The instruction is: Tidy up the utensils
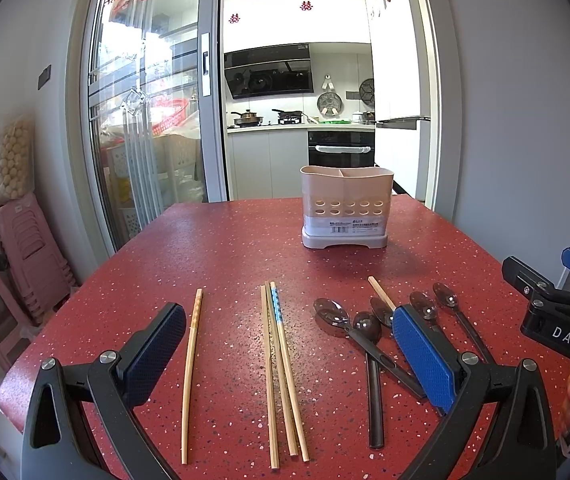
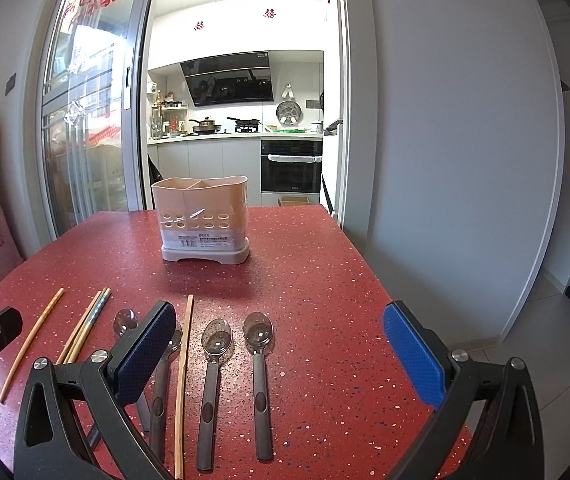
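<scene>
A beige divided utensil holder [image 1: 347, 208] [image 2: 204, 220] stands upright at the far middle of the red speckled table [image 1: 225, 248] [image 2: 309, 280]. Several chopsticks lie near me: one alone [image 1: 191, 368] [image 2: 31, 342], a bundle of three [image 1: 283, 372] [image 2: 85, 326], and one more [image 2: 184, 380] among the spoons. Several dark-handled spoons [image 1: 355, 336] [image 2: 215, 376] lie to the right. My left gripper [image 1: 289, 356] hovers open over the chopstick bundle. My right gripper [image 2: 279, 356] is open above the two rightmost spoons [image 2: 259, 376], holding nothing.
Pink plastic stools [image 1: 25, 256] are stacked left of the table by a glass sliding door [image 1: 141, 120]. Beyond the table is a kitchen with an oven [image 2: 291, 164]. The table's right edge drops to tiled floor [image 2: 545, 340]. The right gripper's body [image 1: 557, 312] shows at right.
</scene>
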